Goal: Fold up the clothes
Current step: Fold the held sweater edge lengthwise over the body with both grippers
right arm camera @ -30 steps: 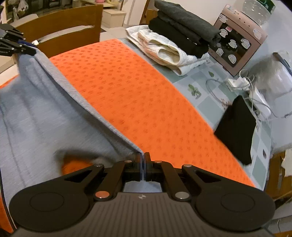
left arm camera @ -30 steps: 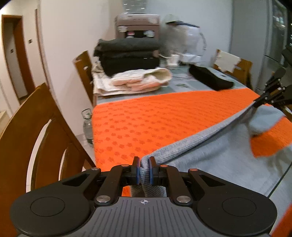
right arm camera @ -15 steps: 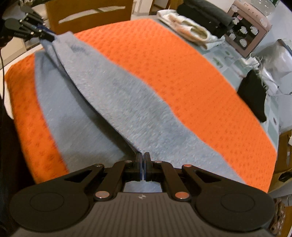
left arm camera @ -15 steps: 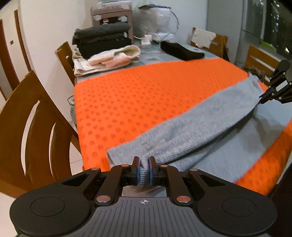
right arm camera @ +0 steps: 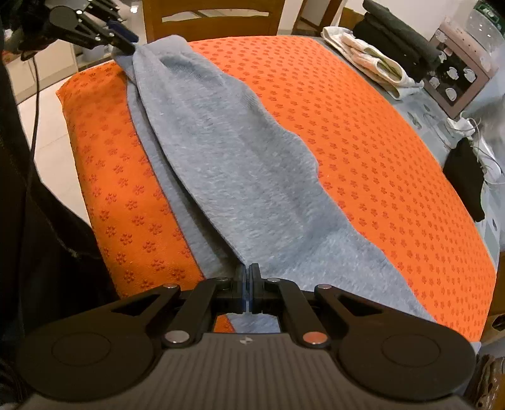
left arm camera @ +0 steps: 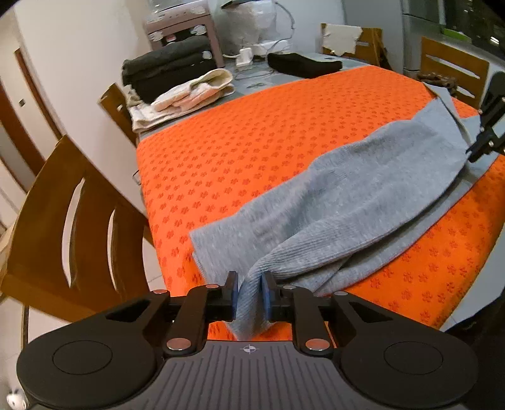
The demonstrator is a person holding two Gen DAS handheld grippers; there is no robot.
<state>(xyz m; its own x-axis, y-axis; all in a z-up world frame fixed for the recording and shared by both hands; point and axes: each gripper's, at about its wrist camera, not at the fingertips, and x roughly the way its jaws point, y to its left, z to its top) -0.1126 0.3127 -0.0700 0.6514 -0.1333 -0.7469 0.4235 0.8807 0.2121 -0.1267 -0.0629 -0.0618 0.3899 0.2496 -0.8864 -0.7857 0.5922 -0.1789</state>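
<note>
A grey knit garment (left arm camera: pixel 363 189) lies folded lengthwise on an orange mat (left arm camera: pixel 252 132) near the table's front edge. My left gripper (left arm camera: pixel 249 291) is shut on its ribbed end, with a bunch of cloth between the pads. My right gripper (right arm camera: pixel 247 285) is shut on the other end, pinching a thin edge. In the right wrist view the garment (right arm camera: pixel 227 151) stretches across the mat (right arm camera: pixel 363 132) to the left gripper (right arm camera: pixel 126 42) at the top left. The right gripper (left arm camera: pixel 473 151) shows at the right edge of the left wrist view.
Folded dark and cream clothes (left arm camera: pixel 176 82) are stacked at the table's far end beside a small appliance (left arm camera: pixel 183 25). A black folded item (left arm camera: pixel 303 64) lies near cables. Wooden chairs (left arm camera: pixel 72 220) stand around the table. A dark-clothed body (right arm camera: pixel 28 220) is at the left.
Both grippers have drawn back toward the table's front edge with the garment held. The upper layer has come down onto the lower one, and the cloth now sags slack between them.
</note>
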